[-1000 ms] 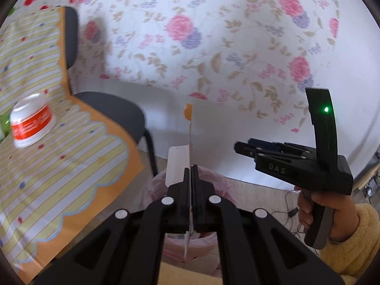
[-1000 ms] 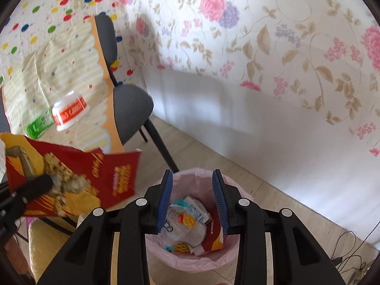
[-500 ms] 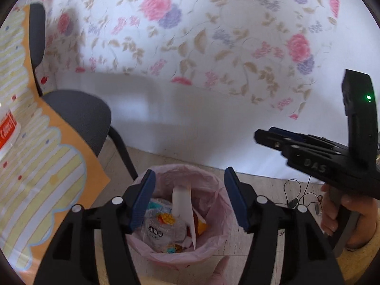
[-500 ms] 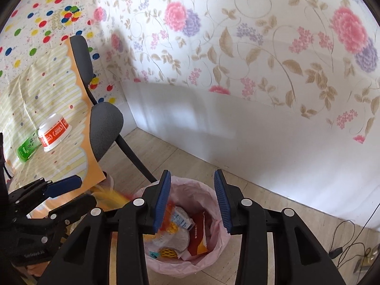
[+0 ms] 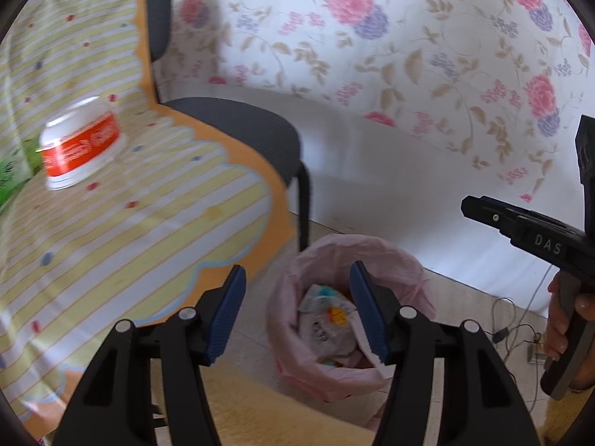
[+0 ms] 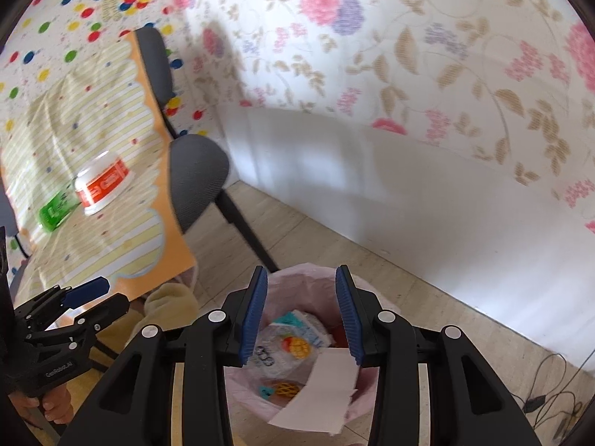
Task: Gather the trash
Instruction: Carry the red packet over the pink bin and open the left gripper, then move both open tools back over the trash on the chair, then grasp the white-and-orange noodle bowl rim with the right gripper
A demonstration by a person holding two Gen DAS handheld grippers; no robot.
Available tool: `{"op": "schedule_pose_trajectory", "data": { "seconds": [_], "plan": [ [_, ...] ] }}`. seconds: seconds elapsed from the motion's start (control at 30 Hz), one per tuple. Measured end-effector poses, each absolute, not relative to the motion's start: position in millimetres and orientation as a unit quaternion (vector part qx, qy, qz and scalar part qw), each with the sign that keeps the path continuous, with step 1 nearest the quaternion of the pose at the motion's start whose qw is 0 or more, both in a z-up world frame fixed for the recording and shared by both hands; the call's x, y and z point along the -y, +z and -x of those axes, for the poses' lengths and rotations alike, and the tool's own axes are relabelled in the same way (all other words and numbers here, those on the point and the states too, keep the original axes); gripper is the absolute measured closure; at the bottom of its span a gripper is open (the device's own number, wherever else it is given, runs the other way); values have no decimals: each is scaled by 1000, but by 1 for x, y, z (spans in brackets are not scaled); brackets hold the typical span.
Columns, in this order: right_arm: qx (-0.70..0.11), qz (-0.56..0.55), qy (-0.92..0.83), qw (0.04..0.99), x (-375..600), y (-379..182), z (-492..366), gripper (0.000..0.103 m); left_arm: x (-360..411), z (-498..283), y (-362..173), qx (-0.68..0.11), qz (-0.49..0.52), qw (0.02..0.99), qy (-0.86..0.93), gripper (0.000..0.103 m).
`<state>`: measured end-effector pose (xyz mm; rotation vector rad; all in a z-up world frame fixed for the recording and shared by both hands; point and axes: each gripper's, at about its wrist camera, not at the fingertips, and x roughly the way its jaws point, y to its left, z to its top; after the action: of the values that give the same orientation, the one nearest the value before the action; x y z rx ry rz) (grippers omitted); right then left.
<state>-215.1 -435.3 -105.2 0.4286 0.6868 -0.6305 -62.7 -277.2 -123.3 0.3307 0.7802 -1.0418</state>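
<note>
hanging over the bin (image 5: pixel 357 338), the left gripper (image 5: pixel 297 312) has its blue pads (image 5: pixel 227 312) well apart with nothing between them; its jaws have just been opening. the right gripper (image 6: pixel 301 314) hangs over the same bin (image 6: pixel 308 383), its pads (image 6: pixel 254 316) apart and empty, pressing on nothing. in the left wrist view the right gripper (image 5: pixel 483 212) shows side-on at the right edge, held by a hand (image 5: pixel 561 319) in a pale fleecy sleeve. in the right wrist view the left gripper (image 6: pixel 81 297) shows at the lower left, with a hand (image 6: pixel 48 409) on its grip.

the bin stands on the floor, lined with a pink bag (image 6: pixel 293 278). the trash lies inside it: a white wrapper (image 6: pixel 282 349) with coloured print, a piece with a yellow lattice mark (image 6: pixel 284 388), and a white card (image 6: pixel 319 394) leaning tilted on the bin's near right rim, its lower end out over the edge.

left of the bin hangs a striped yellow tablecloth (image 6: pixel 93 148) with an orange scalloped edge. on the table, near its right edge, a white cup (image 6: pixel 102 182) with a red band stands upside down, and a green packet (image 6: pixel 55 210) lies just beside it on the left. behind the table's corner stands a grey chair (image 6: pixel 197 182), its seat partly under the cloth. farthest is a floral wall (image 6: pixel 409 55) with a plain white lower part. cables (image 6: pixel 550 397) lie on the floor at the far right.
</note>
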Motion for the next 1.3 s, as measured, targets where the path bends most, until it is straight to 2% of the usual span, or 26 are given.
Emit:
{"op": "schedule_pose_trajectory", "data": {
  "seconds": [0.27, 0.4, 0.57, 0.83, 0.97, 1.3],
  "plan": [
    [-321, -175, -250, 897, 400, -80, 175, 62, 232, 40, -94, -341, -126, 823, -436, 46],
    [-318, -157, -210, 911, 380, -65, 142, 58, 200, 18, -78, -330, -110, 847, -401, 46],
    [-329, -125, -156, 923, 353, -54, 85, 53, 160, -20, -68, -337, -90, 874, -338, 45],
    [-338, -102, -101, 930, 328, -53, -6, 52, 100, -86, -70, -351, -55, 903, -241, 40],
    [-341, -100, -89, 930, 331, -52, -51, 52, 94, -110, -75, -363, -44, 902, -230, 40],
    [-351, -129, -84, 924, 354, -58, -158, 53, 139, -140, -90, -370, -64, 890, -259, 40]
  ]
}}
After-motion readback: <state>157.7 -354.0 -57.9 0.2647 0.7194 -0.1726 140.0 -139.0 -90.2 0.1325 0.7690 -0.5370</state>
